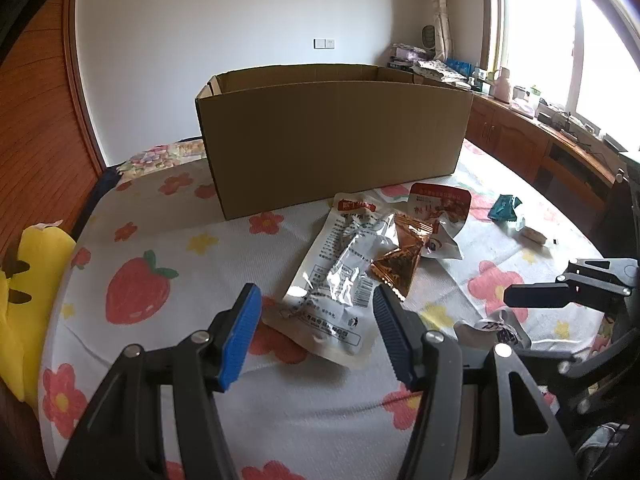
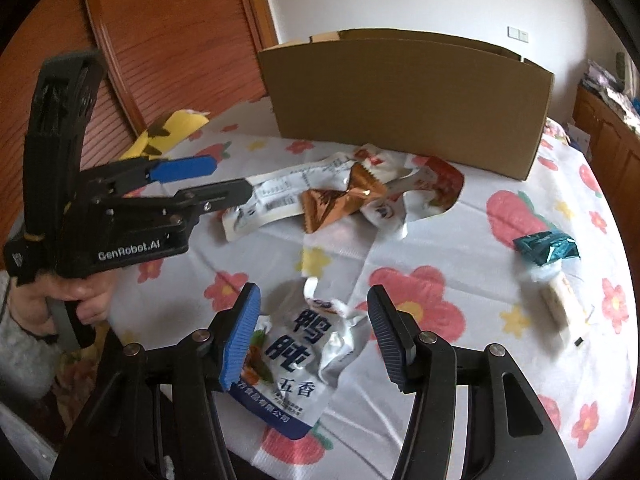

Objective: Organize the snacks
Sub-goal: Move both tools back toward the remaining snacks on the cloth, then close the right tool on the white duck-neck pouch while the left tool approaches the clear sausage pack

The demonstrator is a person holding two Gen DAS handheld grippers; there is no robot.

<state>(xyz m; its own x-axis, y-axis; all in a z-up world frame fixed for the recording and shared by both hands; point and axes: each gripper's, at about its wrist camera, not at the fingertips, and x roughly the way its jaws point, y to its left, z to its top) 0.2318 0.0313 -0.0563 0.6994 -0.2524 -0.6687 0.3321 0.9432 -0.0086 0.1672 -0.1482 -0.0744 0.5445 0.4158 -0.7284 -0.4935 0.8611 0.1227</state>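
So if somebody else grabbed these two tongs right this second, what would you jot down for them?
Left tongs: open, empty, over the long silver packet.
Right tongs: open, empty, around the white-and-blue pouch, not gripping.
Cardboard box: open, at the back of the flowered cloth; inside hidden.
On the cloth: orange triangular packets, red-topped pouch, teal packet, pale bar.
Done: nothing visible. Left: box every snack.

Both wrist views share the cardboard box (image 1: 332, 136).
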